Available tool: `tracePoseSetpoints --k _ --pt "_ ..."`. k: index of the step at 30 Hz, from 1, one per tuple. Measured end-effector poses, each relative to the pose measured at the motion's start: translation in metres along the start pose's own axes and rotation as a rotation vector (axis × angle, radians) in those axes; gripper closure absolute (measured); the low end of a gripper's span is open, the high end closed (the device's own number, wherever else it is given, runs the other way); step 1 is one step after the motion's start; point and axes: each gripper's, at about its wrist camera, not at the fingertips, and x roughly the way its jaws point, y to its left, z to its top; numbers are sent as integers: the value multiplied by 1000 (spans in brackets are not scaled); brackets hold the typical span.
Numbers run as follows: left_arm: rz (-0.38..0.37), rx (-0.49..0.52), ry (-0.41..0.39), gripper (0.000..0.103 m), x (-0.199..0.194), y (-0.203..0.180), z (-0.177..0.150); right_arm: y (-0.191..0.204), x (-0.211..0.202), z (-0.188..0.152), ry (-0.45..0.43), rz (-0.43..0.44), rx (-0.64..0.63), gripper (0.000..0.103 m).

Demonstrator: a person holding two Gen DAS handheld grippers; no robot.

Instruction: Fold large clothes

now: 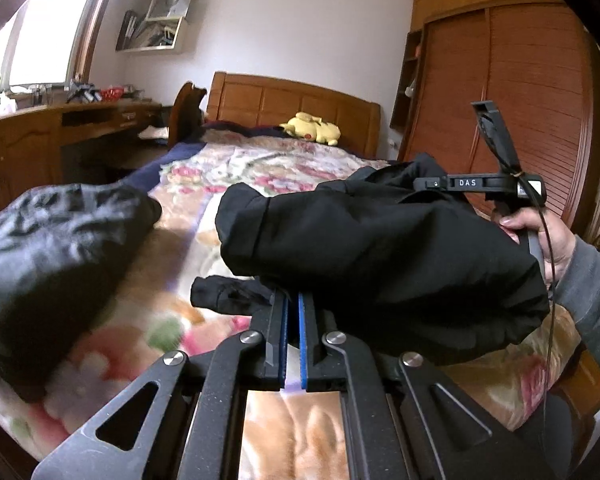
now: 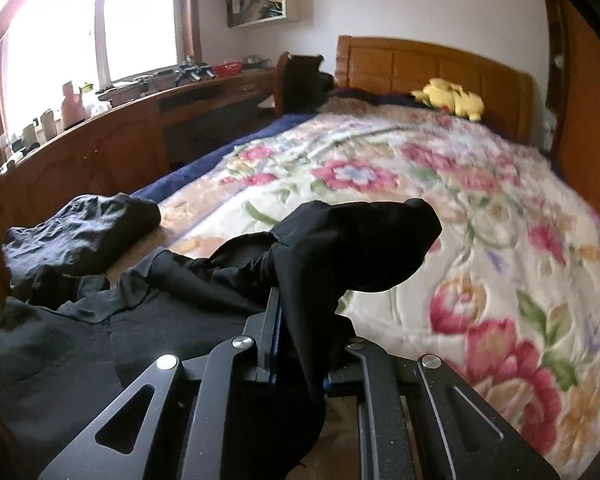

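**Black cloth pinched at two points above a flowered bedspread**

Nearest the lens in the left wrist view: matte black linkage arms with round silver rivets, tapering to the left gripper (image 1: pixel 293 304); blue-lined pads pressed almost flat together, clamped on a thin edge of the black garment (image 1: pixel 380 248); smooth, soft, faintly sheened cloth, bunched into a rounded bulge to the right, hanging clear of the bed there; a small crumpled tab of the same cloth poking out to the left of the fingertips.

Same hardware closest in the right wrist view; right gripper (image 2: pixel 300 312) closed on a thick fold of the garment, one blue pad edge just visible, the other finger buried under draped cloth; fabric rising past the tips into a hooded, pointed lump, the rest spreading low and left in flat creased panels.

At far right in the left wrist view, a hand (image 1: pixel 548 236) in a grey knit sleeve (image 1: pixel 596 292) around the other tool's handle.

Beyond, to the left, a second dark heap (image 2: pixel 84 236), crinkled and wrinkly, resting on the blanket (image 2: pixel 440 184); plush, quilted, cream with pink flowers and green leaves; yellow soft toy (image 2: pixel 452 100) by the panelled wooden headboard (image 2: pixel 432 60); slatted wooden wardrobe (image 1: pixel 520 80) at right.
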Motion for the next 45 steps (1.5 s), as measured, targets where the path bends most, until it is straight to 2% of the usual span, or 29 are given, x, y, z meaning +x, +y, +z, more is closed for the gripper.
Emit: tracePoseSetpoints --k 5,16,22,27,30,34,39,43,45 --pt "19 27 -45 99 -7 18 23 22 -5 17 -24 -16 -39 89" --pt "133 65 -91 99 -13 88 61 89 15 61 -74 -13 -149 90" --pt "232 62 -114 99 -30 145 81 142 46 93 -103 20 -208 90" --pt "362 55 -126 99 -53 198 93 197 71 117 -137 84 -245 90" --pt "436 35 -121 99 -63 231 93 230 89 124 -153 125 -262 90" --pt "494 -12 -119 99 -76 265 82 267 110 123 -149 171 -292 90" --pt "559 -29 -117 99 -93 288 65 271 136 109 -179 229 -294 90" --pt "595 -52 -32 99 -84 310 45 270 177 91 -85 252 -290 89" --pt "587 -69 -33 99 -90 311 35 266 198 82 -24 239 -289 86"
